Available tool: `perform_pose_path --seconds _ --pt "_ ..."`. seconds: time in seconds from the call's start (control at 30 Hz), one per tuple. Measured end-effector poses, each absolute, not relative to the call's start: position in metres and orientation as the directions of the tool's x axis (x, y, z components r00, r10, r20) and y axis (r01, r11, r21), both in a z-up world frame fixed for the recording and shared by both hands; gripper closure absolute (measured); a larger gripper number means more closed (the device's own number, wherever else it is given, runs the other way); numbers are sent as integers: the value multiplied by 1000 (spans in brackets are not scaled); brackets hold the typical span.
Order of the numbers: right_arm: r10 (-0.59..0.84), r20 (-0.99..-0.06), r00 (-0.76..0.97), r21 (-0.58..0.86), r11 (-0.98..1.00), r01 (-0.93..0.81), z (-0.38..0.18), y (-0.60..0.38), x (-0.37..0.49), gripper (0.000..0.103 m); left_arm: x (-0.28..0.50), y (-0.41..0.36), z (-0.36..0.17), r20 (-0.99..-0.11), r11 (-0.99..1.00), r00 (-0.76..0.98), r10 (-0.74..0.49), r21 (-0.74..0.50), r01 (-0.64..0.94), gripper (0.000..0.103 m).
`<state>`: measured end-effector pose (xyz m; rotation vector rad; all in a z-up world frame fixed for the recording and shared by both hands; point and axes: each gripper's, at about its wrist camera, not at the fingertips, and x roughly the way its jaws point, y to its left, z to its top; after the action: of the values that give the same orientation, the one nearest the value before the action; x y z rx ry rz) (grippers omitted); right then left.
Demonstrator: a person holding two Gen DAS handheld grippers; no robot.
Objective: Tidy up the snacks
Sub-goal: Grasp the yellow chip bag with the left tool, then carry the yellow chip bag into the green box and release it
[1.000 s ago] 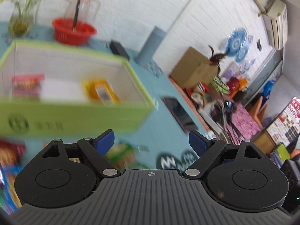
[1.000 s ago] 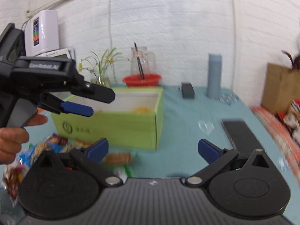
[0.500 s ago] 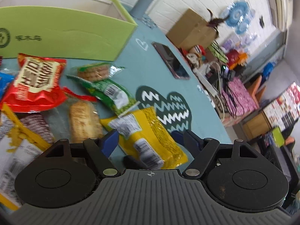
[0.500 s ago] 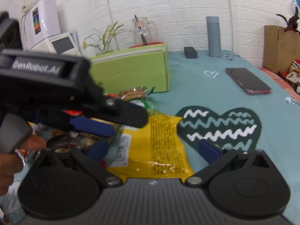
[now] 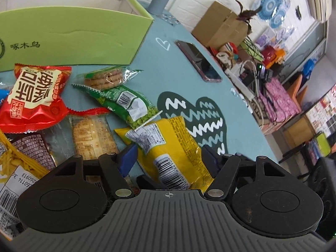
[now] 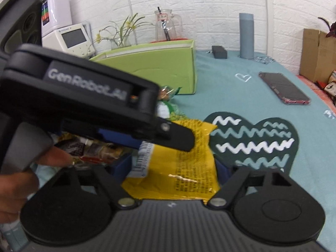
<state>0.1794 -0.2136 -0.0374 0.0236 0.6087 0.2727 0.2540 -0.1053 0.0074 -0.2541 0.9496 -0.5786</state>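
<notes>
Both grippers closing round yellow packet (image 5: 172,147), contact unclear | left view: red bag (image 5: 33,96) | right view: jug (image 6: 166,27)

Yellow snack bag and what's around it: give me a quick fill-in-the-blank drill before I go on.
1. Both grippers have their fingers on either side of the ____ snack bag.
2. The box behind the snacks is ____.
3. The phone lies on the ____ tablecloth.
4. The green pea packet lies just in front of a clear pack of ____.

Missing words: yellow; green; blue; biscuits
</notes>
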Motion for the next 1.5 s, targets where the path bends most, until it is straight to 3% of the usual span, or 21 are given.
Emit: perform_pose_path --seconds 0.1,0.13,0.4,0.7,0.97,1.27,1.37,1.5 --pt "253 -558 790 109 967 -232 -35 -215 171 36 250 -104 7 -685 810 438 -583 -449 377 81" --pt "252 -557 791 116 967 -226 -33 -216 167 37 249 -102 9 -677 797 425 -601 -468 381 82" --pt "207 -472 857 24 975 -222 13 -212 144 37 250 -93 54 -585 727 431 -687 -540 424 81" --pt "304 -358 883 -40 940 -340 56 -180 257 37 340 -48 113 -531 810 616 -582 -442 384 78" --pt "396 -424 814 24 904 -427 45 -136 380 38 435 0 93 -589 881 668 -456 -406 244 78" --pt "399 -523 753 33 892 -450 15 -114 443 38 478 13 52 -654 900 633 -414 -398 177 77" --pt "408 -538 737 51 889 -455 10 -115 446 36 480 14 45 -656 895 626 -422 -411 173 73" --pt "419 -510 751 66 890 -452 10 -123 439 18 475 20 54 -618 876 647 -446 -451 173 46"
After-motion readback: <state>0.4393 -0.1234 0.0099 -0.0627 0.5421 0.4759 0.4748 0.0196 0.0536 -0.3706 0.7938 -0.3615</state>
